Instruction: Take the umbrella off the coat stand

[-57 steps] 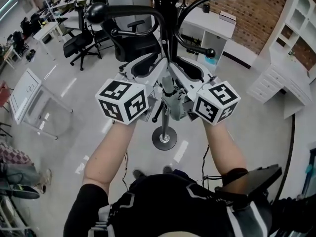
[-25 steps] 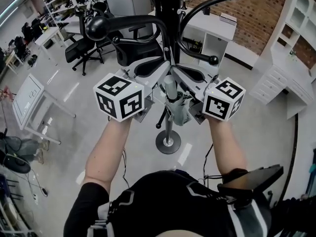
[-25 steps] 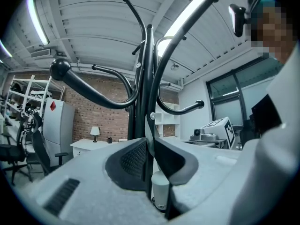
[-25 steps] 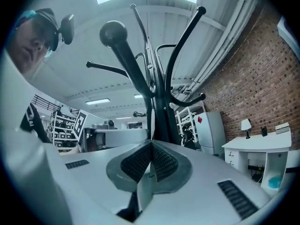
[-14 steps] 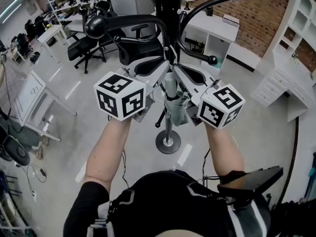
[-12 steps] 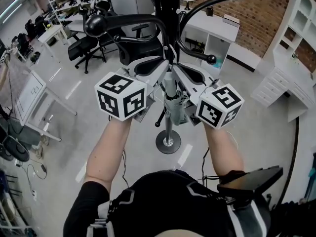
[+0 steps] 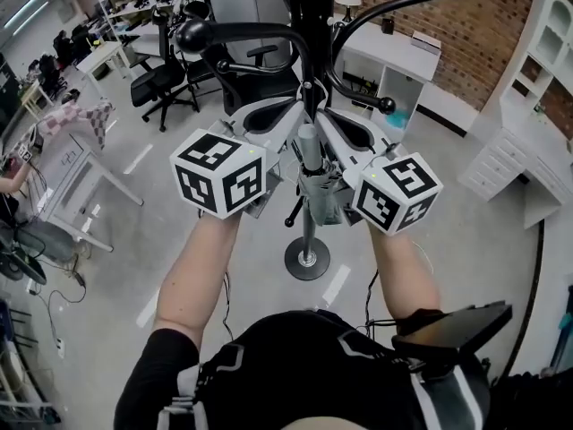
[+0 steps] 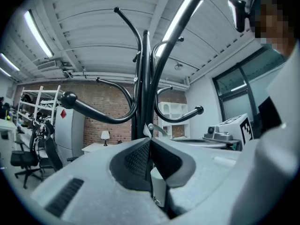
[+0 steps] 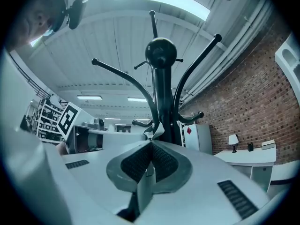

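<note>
Gripping stage; the lift has not begun.

- Left tongs [image 8: 150, 143], left of the coat stand [image 7: 309, 25]: the jaws have just been closing. They now sit narrow on a pale fold of the umbrella [image 7: 315, 191], with a small tab poking up past the tips.
- Umbrella: folded, grey, hanging upright against the stand's near side, below the hooks [image 7: 251, 32] and well above the base.
- Right tongs [image 9: 151, 146], right of the stand: also narrow, pinching a grey strip of the same umbrella.
- Pose: left forearm [image 7: 201, 267] and right forearm [image 7: 403, 258] reach forward side by side, and both tongs angle inward to meet at the stand.
- Next, I judge: raise both together, then draw toward me. I cannot see what it hangs from.
</note>
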Tool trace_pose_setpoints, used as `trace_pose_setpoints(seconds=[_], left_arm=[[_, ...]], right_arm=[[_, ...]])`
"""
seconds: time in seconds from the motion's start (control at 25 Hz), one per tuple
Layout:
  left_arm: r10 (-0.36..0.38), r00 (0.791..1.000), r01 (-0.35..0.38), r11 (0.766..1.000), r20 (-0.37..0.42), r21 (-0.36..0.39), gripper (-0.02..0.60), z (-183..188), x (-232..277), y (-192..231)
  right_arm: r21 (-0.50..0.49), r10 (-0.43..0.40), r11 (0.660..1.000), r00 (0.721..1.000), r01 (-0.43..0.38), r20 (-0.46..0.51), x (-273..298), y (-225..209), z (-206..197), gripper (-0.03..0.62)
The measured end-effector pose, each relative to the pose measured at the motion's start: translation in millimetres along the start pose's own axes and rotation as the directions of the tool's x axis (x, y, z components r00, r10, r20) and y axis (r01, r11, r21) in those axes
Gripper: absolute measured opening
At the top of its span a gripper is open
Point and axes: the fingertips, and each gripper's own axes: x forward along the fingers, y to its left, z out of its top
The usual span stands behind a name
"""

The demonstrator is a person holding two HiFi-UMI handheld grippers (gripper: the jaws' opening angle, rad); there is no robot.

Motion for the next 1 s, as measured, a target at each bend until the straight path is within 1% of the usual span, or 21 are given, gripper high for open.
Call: trace_pose_setpoints(seconds=[0.16, 0.28, 0.4, 0.48, 0.64, 0.76, 0.92, 1.0], left_arm=[[0.020, 0.999, -0.019, 1.000, 0.048, -0.016, 0.014, 2, -6, -1], [0.021, 0.997, -0.018, 0.999, 0.080, -0.031, 0.014, 7, -7, -2], [0.029, 0.994, -0.026, 0.999, 0.106, -0.027, 0.014, 10, -9, -6], [0.043, 0.992, -0.039, 0.999, 0.118, -0.033, 0.014, 14, -9, -5], [0.038, 0.993, -0.034, 0.999, 0.113, -0.033, 0.014, 27, -11, 0], [0.028, 0.992, -0.024, 0.999, 0.121, -0.036, 0.014, 36, -16, 0], [-0.024, 0.988, 0.030, 0.999, 0.153, -0.037, 0.014, 54, -17, -5], [-0.036, 0.987, 0.042, 0.998, 0.157, -0.036, 0.014, 56, -15, -8]], right_arm=[[-0.029, 0.005, 1.000, 1.000, -0.005, 0.010, -3, 6, 3, 0.008], [-0.035, 0.005, 0.999, 1.000, -0.004, 0.024, -4, 6, 7, 0.008], [-0.050, 0.010, 0.999, 0.999, -0.008, 0.034, -6, 8, 9, 0.008], [-0.043, 0.010, 0.999, 0.999, -0.009, 0.034, -4, 8, 12, 0.008], [-0.017, -0.035, 0.999, 0.999, 0.036, 0.040, 7, 9, 21, 0.008], [-0.016, -0.072, 0.997, 0.996, 0.073, 0.054, 10, 14, 28, 0.008], [-0.022, -0.122, 0.992, 0.990, 0.124, 0.070, 12, 18, 43, 0.008], [-0.028, -0.142, 0.989, 0.988, 0.144, 0.067, 10, 18, 45, 0.008]])
